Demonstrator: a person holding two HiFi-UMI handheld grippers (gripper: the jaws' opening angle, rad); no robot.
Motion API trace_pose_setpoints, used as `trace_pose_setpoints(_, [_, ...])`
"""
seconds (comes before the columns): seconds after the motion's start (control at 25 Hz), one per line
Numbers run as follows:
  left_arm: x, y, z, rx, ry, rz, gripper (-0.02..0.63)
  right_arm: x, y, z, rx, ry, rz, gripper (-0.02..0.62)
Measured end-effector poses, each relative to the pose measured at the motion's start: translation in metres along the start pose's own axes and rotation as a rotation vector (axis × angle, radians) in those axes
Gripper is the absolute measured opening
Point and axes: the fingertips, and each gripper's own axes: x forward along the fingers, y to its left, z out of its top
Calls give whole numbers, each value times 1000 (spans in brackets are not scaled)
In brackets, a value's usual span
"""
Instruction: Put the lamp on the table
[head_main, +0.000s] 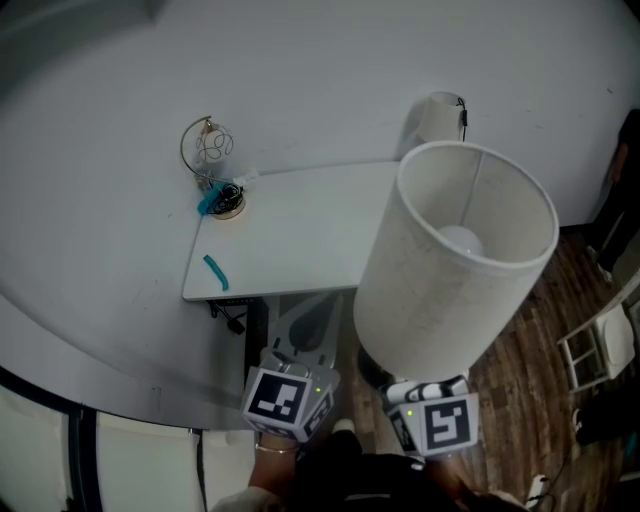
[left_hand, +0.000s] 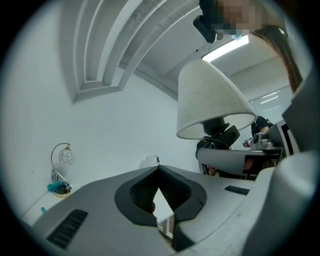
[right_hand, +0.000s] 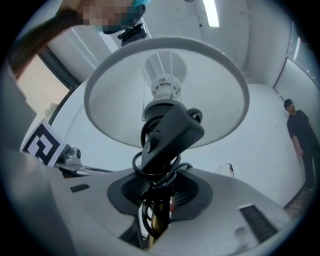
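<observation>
Right gripper (right_hand: 157, 197): jaws clamped on the brass stem of one white drum-shade lamp (right_hand: 165, 85), with one black cord (right_hand: 146, 165) coiled round the stem and a black block on that cord just above the pads. Left gripper (left_hand: 157, 171): jaws pressed together at the tips, nothing between them, touching nothing. Count: two grippers, one lamp, one table.

Lamp is up in the air and tilted, not on the table. From the head view its shade (head_main: 455, 260) overlaps the right end of the white rectangular table (head_main: 300, 230), with the rest over the wooden floor (head_main: 520, 370).

On the table:
- one gold wire-loop ornament (head_main: 210, 150) at the back left corner, with something teal at its foot
- one small teal strip (head_main: 216, 272) near the front left edge

The rest of the tabletop in view is bare.

One white rounded object (head_main: 438, 115) with a thin black wire sits against the wall behind the table; can't tell what it is. One person (right_hand: 299, 135) stands well off to the right.
</observation>
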Motion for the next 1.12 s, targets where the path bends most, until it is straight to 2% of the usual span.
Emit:
trace_pose_setpoints(0.16, [5, 17, 0, 10, -3, -15, -2, 17, 5, -4, 5, 5, -20, 104])
trace_pose_setpoints(0.32, [6, 30, -2, 11, -3, -33, -2, 30, 14, 0, 4, -44, -24, 104])
trace_pose_setpoints(0.76, [4, 61, -2, 2, -17, -52, -2, 55, 32, -4, 4, -47, -42, 103])
trace_pose_setpoints(1.12, [7, 69, -1, -5, -25, -42, -2, 64, 29, -8, -5, -28, -48, 104])
